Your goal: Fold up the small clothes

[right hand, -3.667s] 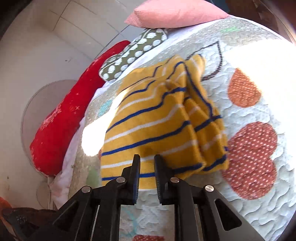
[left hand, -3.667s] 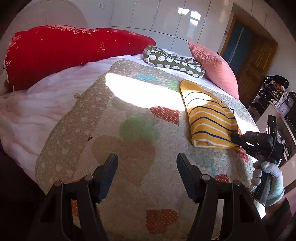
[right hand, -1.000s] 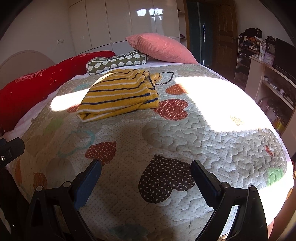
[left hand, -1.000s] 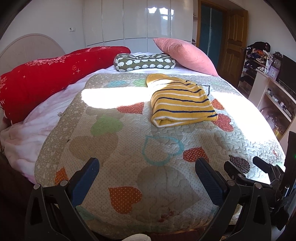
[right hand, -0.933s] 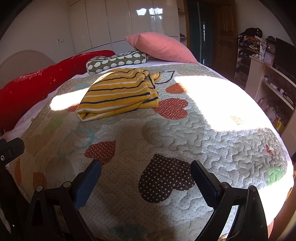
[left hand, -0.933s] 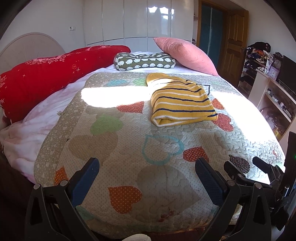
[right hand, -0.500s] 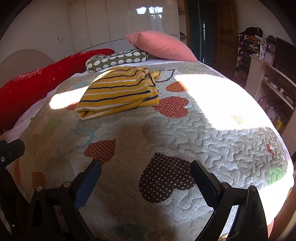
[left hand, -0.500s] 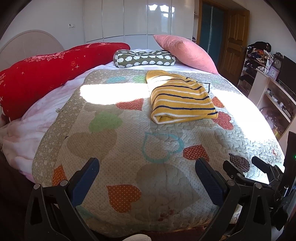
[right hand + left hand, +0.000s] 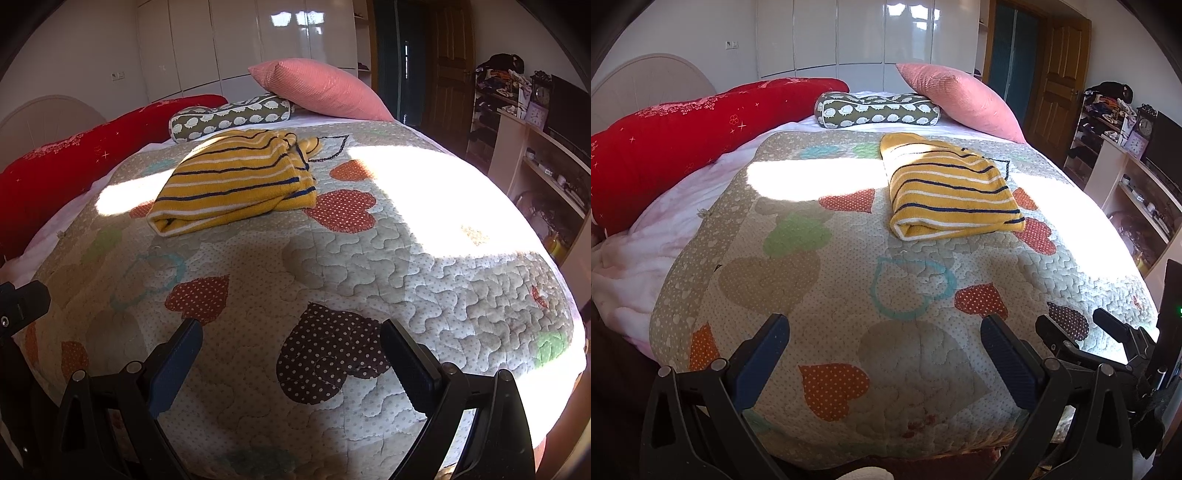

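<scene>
Black and empty, my left tongs (image 9: 884,349) and right tongs (image 9: 291,354) both gape wide at the bottom of frame, over the quilt's (image 9: 916,295) near edge. Seconds ago my right pair was nearly closed right at the sweater (image 9: 951,195); now it lies folded, released, upper centre, below the pillows (image 9: 955,98).

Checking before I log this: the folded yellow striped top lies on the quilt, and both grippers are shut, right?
Not quite. The top does lie folded on the quilt, but the left gripper and right gripper are both open, as each wrist view shows.
</scene>
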The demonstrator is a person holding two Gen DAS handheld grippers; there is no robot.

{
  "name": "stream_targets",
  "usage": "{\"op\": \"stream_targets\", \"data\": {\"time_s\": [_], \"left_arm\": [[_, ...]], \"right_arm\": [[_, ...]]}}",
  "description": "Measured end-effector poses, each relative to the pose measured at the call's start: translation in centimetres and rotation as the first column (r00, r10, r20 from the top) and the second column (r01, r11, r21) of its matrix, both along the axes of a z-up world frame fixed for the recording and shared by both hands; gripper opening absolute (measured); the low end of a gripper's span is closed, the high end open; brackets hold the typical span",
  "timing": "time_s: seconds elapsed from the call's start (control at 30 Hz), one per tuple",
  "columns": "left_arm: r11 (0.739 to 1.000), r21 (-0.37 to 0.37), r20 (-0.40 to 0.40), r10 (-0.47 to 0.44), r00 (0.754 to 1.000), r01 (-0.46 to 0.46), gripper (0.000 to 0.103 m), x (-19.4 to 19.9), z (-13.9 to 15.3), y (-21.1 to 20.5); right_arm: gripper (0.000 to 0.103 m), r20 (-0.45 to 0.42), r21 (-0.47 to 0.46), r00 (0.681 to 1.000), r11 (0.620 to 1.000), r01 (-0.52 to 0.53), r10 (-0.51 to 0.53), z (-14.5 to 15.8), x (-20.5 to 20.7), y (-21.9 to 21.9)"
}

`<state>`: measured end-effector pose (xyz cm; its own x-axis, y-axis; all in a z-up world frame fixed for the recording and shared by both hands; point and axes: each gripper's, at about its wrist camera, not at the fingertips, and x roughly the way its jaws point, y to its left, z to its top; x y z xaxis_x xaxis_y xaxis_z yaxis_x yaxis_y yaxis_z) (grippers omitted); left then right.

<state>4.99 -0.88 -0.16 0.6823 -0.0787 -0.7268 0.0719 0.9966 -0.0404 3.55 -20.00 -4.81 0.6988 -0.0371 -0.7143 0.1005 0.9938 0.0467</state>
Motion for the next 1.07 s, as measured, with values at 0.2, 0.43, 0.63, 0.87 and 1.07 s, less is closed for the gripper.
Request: {"op": "stream_targets", "data": {"time_s": [0.2, 0.43, 0.63, 0.87, 1.07], "left_arm": [[1.000, -0.004, -0.032, -0.001, 0.999, 0.001, 0.103, 0.3, -0.9, 0.0], [1.000, -0.010, -0.070, 0.007, 0.998, -0.008, 0.103, 0.7, -2.3, 0.3], [1.000, -0.008, -0.096, 0.017, 0.995, -0.018, 0.103, 1.1, -3.6, 0.8], [1.000, 0.017, -0.100, 0.024, 0.995, -0.023, 0.103, 2.4, -4.4, 0.9], [1.000, 0.029, -0.115, 0.004, 0.993, -0.001, 0.103, 3.5, -4.6, 0.3]], "right_arm": [[0.098, -0.011, -0.016, 1.000, 1.000, 0.016, -0.016, 0.0, 0.5, -0.4], [0.098, -0.015, -0.067, 1.000, 0.998, -0.002, 0.001, 0.1, 1.6, 0.2], [0.098, -0.027, -0.095, 1.000, 0.995, -0.017, 0.015, -0.7, 2.2, 1.0], [0.098, -0.030, -0.108, 0.999, 0.993, -0.038, 0.035, -1.1, 3.1, 1.7], [0.098, -0.025, -0.089, 0.999, 0.995, -0.039, 0.037, -1.1, 4.8, 1.4]]}}
